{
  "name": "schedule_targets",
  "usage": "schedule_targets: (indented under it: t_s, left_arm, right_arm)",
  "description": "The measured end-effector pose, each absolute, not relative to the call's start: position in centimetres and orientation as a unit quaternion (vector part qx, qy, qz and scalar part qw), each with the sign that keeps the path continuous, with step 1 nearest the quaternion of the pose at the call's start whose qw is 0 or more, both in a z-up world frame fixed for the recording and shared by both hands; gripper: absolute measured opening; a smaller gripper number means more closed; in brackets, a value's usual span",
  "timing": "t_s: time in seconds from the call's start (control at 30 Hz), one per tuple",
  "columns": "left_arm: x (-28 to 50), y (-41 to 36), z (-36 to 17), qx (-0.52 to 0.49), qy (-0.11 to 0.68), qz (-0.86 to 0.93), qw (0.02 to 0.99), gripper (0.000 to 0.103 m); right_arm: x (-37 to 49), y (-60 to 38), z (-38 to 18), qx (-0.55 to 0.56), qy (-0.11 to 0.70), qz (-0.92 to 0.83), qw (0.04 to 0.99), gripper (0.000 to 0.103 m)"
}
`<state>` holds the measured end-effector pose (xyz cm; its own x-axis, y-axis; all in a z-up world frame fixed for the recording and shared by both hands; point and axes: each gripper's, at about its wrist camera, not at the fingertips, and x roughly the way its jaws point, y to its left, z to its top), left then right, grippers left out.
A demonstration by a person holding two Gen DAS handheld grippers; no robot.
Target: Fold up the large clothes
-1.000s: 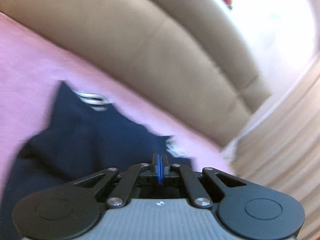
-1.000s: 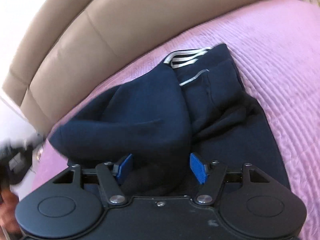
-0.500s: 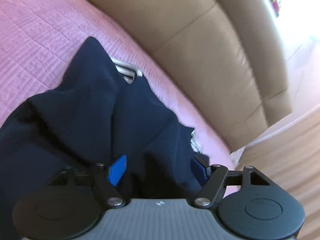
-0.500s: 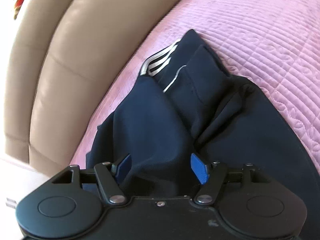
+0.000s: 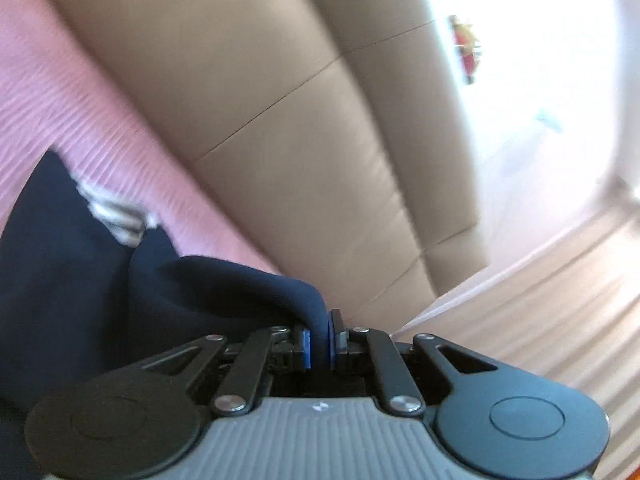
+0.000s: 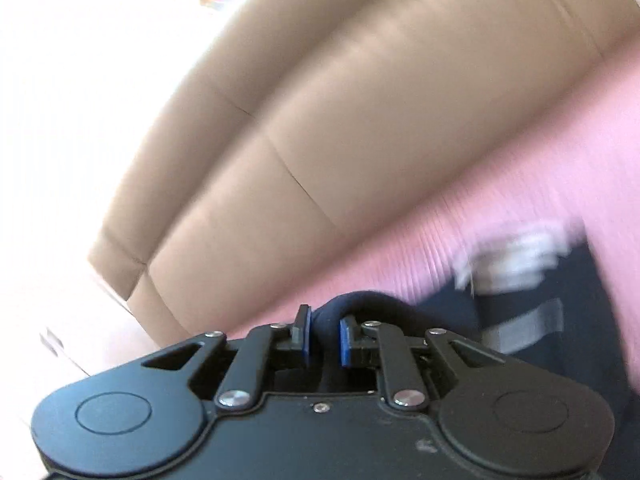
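Note:
A dark navy garment (image 5: 80, 280) with white striped trim (image 5: 116, 216) lies on a pink quilted bedspread (image 5: 60, 112). My left gripper (image 5: 319, 340) is closing, its blue pads pinching a raised fold of the navy cloth. In the right wrist view the same garment (image 6: 540, 320) spreads to the lower right, its white trim (image 6: 520, 256) blurred. My right gripper (image 6: 325, 338) is closing too, with a rolled edge of the cloth clamped between its blue pads. Both grippers point toward the headboard.
A tan padded headboard (image 5: 280, 120) stands right behind the bed, also filling the right wrist view as the headboard (image 6: 360, 140). A bright white wall with a small red ornament (image 5: 466, 48) is beyond it. Pale curtains (image 5: 540, 300) hang at the right.
Both grippers stood wide over the garment half a second ago and have now closed on folds of it. Both views swung up toward the headboard, and the right gripper rose.

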<state>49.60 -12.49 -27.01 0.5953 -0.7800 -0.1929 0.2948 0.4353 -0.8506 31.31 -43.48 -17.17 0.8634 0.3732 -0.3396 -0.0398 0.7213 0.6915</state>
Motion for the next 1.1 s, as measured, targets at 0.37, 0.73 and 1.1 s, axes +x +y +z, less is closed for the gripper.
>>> schedule_targets:
  t_s: [0.37,0.73,1.1]
  left_arm:
    - [41.7,-11.7,-38.8,-0.33,0.502,-0.304,0.739,0.027]
    - [44.1,-17.4,-32.8,-0.259,0.45,-0.324,0.79,0.023]
    - [39.6,-13.1,-32.1,-0.277,0.454,-0.262,0.805,0.013]
  right_arm:
    - [23.5,-45.0,-29.8,0.338,0.472,0.039,0.813,0.073]
    - [27.6,-37.4,-22.9,0.179,0.414,0.003,0.893,0.052]
    - [26.4,-41.1,-23.4,0.222,0.463,0.027,0.858,0.052]
